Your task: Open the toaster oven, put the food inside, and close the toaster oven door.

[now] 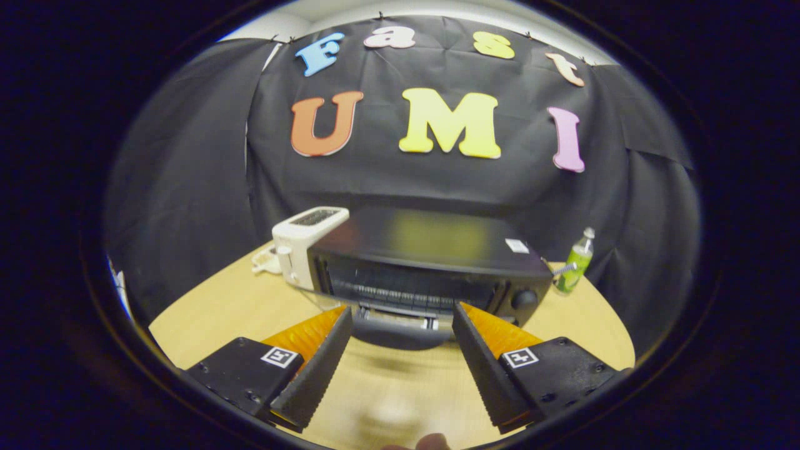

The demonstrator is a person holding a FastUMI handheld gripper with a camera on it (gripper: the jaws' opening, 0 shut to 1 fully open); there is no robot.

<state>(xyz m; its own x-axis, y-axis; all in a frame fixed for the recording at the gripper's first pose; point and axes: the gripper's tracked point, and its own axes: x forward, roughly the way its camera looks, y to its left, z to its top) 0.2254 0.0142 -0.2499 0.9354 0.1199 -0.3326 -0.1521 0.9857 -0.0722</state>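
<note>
Toaster oven door lowered, gripper held spread before it.

A wooden table (206, 312) is seen beneath and ahead of the gripper (400, 312), whose fingers are held wide apart with nothing grasped between them. Just ahead of the fingertips a black toaster oven (431, 262) is set on the table, its door (400, 328) folded down toward the gripper so that the door's edge is framed between the two fingers. A white toaster (300, 240) is placed against the oven's left side, beyond the left finger. A small green bottle (578, 262) is stood beyond the right finger, near the oven's right end. Whether food is inside the oven cannot be told.
</note>
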